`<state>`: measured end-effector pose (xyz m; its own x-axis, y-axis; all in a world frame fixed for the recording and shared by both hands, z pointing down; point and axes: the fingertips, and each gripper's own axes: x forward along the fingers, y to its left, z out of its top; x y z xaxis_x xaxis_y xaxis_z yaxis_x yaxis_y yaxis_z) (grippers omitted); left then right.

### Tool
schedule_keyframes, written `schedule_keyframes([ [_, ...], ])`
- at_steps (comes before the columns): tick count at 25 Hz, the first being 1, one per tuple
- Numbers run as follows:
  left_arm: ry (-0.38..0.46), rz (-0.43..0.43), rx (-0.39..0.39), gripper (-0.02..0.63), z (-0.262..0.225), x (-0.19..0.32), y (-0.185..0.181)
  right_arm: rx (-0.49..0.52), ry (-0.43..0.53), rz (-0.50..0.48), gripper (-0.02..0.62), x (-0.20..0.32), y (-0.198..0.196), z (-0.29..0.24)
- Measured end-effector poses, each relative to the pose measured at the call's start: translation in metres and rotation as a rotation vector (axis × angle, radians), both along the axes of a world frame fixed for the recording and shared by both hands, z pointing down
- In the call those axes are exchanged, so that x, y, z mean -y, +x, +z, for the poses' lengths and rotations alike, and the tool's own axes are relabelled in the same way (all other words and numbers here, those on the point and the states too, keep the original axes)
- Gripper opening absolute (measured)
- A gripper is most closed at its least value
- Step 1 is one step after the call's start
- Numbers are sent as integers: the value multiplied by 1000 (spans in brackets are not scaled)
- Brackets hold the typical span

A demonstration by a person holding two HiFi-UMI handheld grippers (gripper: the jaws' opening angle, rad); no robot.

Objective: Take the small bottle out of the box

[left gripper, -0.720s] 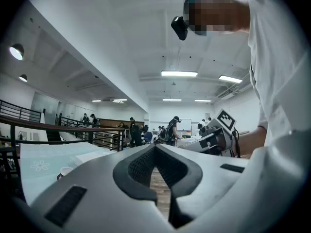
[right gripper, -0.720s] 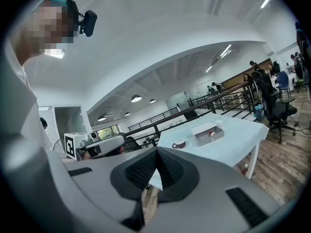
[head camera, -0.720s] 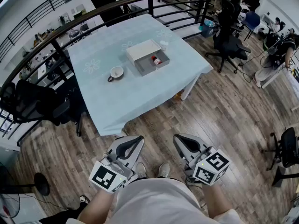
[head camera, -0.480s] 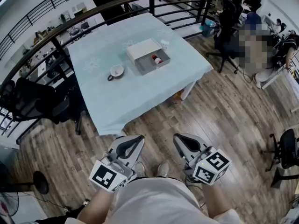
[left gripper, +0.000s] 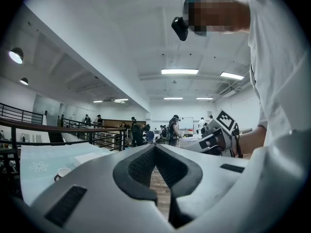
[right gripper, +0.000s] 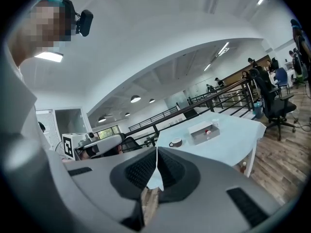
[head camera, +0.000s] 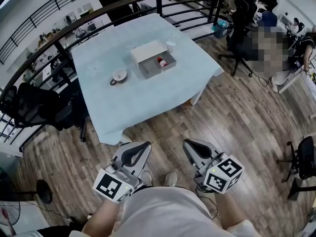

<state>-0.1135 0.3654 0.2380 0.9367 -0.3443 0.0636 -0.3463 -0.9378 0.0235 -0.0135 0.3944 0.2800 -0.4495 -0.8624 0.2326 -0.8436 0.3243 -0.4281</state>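
Jaws of the left gripper (head camera: 137,151) and right gripper (head camera: 193,149) are pressed together, empty, well apart from the far table (head camera: 123,102). The small bottle (head camera: 161,61) sits inside the box (head camera: 148,72), right of a cup (head camera: 119,76).

A blue-clothed table (head camera: 138,100) stands on wood-plank floor (head camera: 237,117) beside a black railing (head camera: 98,19), office chairs (head camera: 241,46) nearby.

Holds the left gripper (head camera: 139,146) low before the torso, pointing forward, jaws pressed together on nothing. Holds the right gripper (head camera: 191,144) beside it, not touching, tipped slightly downward, jaws likewise closed and empty.
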Motion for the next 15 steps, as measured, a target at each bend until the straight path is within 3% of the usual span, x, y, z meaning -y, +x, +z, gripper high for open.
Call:
schedule_keyframes([
  [15,7,-16,14,6,7,3,43,4,-25,16,23,-2,54,16],
])
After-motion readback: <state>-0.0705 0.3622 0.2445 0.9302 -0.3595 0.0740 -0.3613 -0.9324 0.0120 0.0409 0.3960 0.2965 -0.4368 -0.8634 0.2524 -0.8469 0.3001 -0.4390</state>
